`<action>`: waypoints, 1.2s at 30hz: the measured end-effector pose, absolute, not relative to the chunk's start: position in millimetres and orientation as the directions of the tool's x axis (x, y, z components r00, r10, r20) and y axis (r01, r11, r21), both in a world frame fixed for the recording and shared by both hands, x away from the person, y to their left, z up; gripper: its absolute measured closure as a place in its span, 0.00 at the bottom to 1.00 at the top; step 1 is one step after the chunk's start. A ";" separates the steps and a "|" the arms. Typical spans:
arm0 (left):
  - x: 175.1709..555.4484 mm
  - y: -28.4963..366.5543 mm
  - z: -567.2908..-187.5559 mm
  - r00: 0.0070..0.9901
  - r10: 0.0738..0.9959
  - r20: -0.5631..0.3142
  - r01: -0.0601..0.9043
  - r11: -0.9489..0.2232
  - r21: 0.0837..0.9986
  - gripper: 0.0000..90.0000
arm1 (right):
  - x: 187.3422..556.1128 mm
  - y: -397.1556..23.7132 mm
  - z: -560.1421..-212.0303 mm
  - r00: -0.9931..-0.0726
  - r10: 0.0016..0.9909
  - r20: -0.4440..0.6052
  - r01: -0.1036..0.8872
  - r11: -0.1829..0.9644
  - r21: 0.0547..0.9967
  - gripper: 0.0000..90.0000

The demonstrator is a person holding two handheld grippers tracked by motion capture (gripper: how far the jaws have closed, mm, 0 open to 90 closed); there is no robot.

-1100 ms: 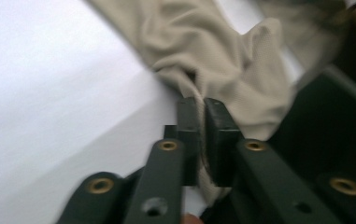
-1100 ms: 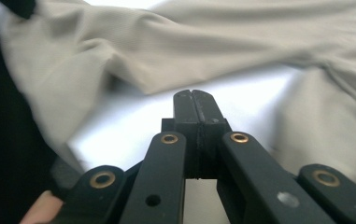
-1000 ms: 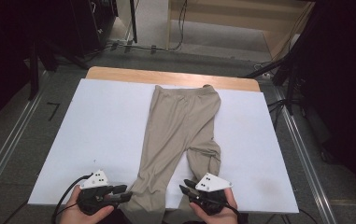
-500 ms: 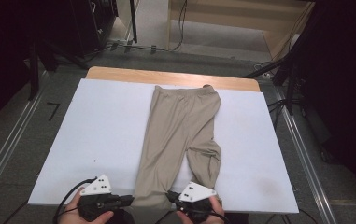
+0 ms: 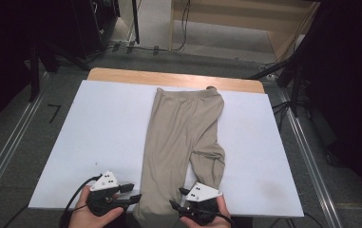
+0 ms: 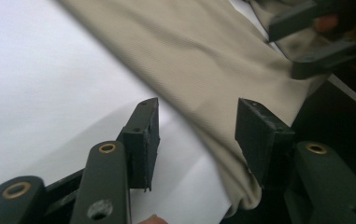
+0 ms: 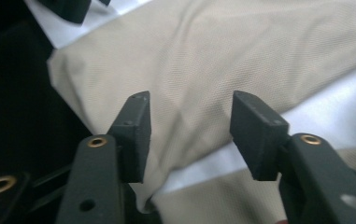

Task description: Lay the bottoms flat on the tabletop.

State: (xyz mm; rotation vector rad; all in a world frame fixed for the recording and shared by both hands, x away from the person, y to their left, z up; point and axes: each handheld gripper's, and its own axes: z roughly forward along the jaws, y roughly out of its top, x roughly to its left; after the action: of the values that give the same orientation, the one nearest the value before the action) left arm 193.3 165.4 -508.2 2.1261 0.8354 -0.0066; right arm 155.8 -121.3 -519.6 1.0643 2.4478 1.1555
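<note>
- Beige trousers (image 5: 181,142) lie lengthwise down the centre of the high view, waistband toward the top of the frame, leg ends at the bottom edge.
- One leg runs straight and flat to the near table edge; the other is folded back on itself, bunched in a crumpled lump right of centre, lower half of the frame.
- The straight leg's end hangs slightly over the near edge of the white table cover (image 5: 98,128), between the two grippers.
- Left gripper (image 5: 130,192), bottom left of centre in the high view: jaws apart, having just been opening. In the left gripper view (image 6: 196,135) the trouser edge runs across the gap; the right-hand pad sits at or just beside the cloth, the left-hand pad over bare white cover. Nothing is pinched.
- Right gripper (image 5: 177,199), bottom right of centre: jaws likewise apart and just been opening. In the right gripper view (image 7: 189,133) beige cloth lies below the gap, pads not pressing it.
- A hand wraps each gripper at the bottom edge.
- Wooden table edge (image 5: 121,75) shows beyond the cover, upper centre.
- Grey floor (image 5: 7,137) with metal rails flanks the table on both sides.
</note>
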 end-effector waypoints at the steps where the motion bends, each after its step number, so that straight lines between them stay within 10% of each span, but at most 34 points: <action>1: 189.0 159.0 -510.3 0.786 0.564 -0.254 0.549 -0.446 0.707 0.56 | 156.4 -119.4 -521.7 -0.707 0.703 0.085 0.517 0.431 0.739 0.58; 7: 188.6 152.3 -507.9 0.775 0.592 -0.220 0.540 -0.440 0.718 0.96 | 153.4 -114.5 -521.5 -0.717 0.695 0.056 0.493 0.449 0.746 0.95; 15: 193.1 183.4 -492.6 0.749 0.596 -0.288 0.559 -0.336 0.758 1.00 | 147.3 -130.9 -506.8 -0.709 0.701 0.080 0.491 0.409 0.769 0.98; 26: 198.2 211.4 -496.1 0.706 0.661 -0.254 0.578 -0.330 0.746 1.00 | 170.3 -221.7 -506.9 -0.416 0.905 0.086 0.637 0.223 0.738 0.39; 29: 200.0 217.6 -494.2 0.690 0.679 -0.250 0.582 -0.316 0.749 1.00 | 174.4 -226.6 -519.5 -0.422 0.897 0.130 0.668 0.211 0.713 0.45; 34: 201.5 228.2 -495.1 0.658 0.713 -0.242 0.601 -0.304 0.740 1.00 | 170.0 -219.6 -517.4 -0.454 0.887 0.083 0.639 0.259 0.724 0.93; 36: 201.9 230.9 -496.0 0.653 0.715 -0.250 0.607 -0.298 0.737 1.00 | 163.3 -216.1 -508.3 -0.475 0.876 0.086 0.607 0.254 0.753 0.96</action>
State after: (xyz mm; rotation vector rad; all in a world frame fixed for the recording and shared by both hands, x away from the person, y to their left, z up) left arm 201.9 230.9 -496.0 2.0070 1.0284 0.1577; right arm 163.3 -216.1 -508.3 1.3585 2.1818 1.0655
